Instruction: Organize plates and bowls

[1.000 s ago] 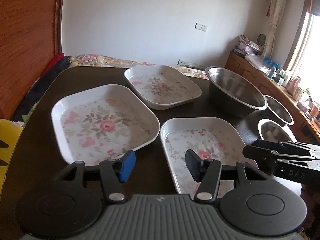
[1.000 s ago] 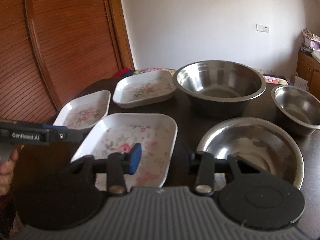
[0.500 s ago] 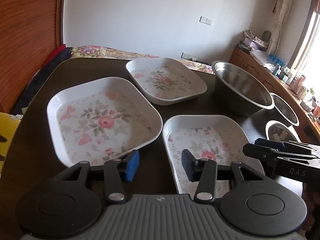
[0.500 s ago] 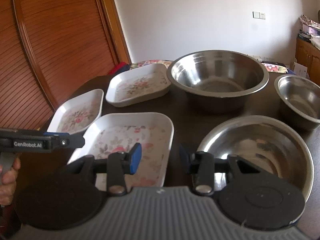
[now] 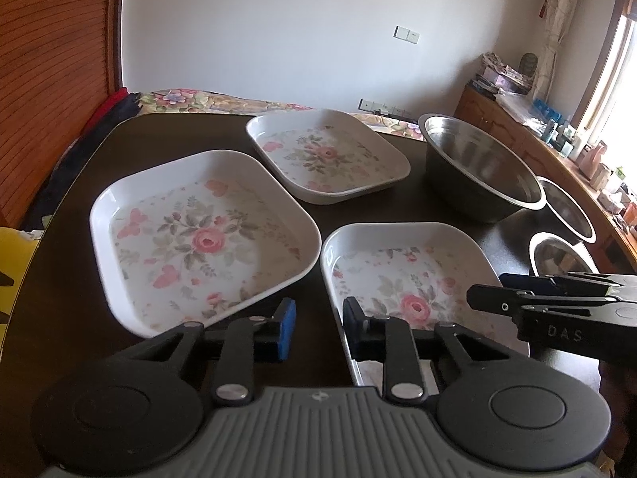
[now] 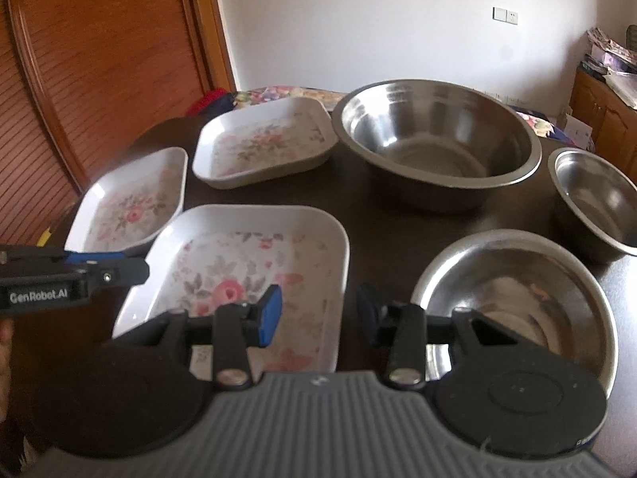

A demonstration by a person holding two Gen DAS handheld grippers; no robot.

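Reaching low: I hold both grippers tilted down over the dark table (image 5: 67, 215), going across from my left.
Left plate: floral plate (image 5: 199, 239) lies flat at the table's left, apart from the others, so its rim is free to take.
Left gripper (image 5: 316, 328): my jaws are closing astride the left rim of the near plate (image 5: 402, 279); the rim sits between the pads, and I see no pressing yet.
Far plate: third floral plate (image 6: 264, 141) lies behind, just beside the large steel bowl (image 6: 436, 139).
Right gripper (image 6: 316, 314): my jaws stand partly apart, astride the near plate's right edge, gripping nothing.
Bowls: shallow steel bowl (image 6: 513, 290) and small bowl (image 6: 597, 195) sit to the right, separate; I judge plates get stacked first, bowls nested after.
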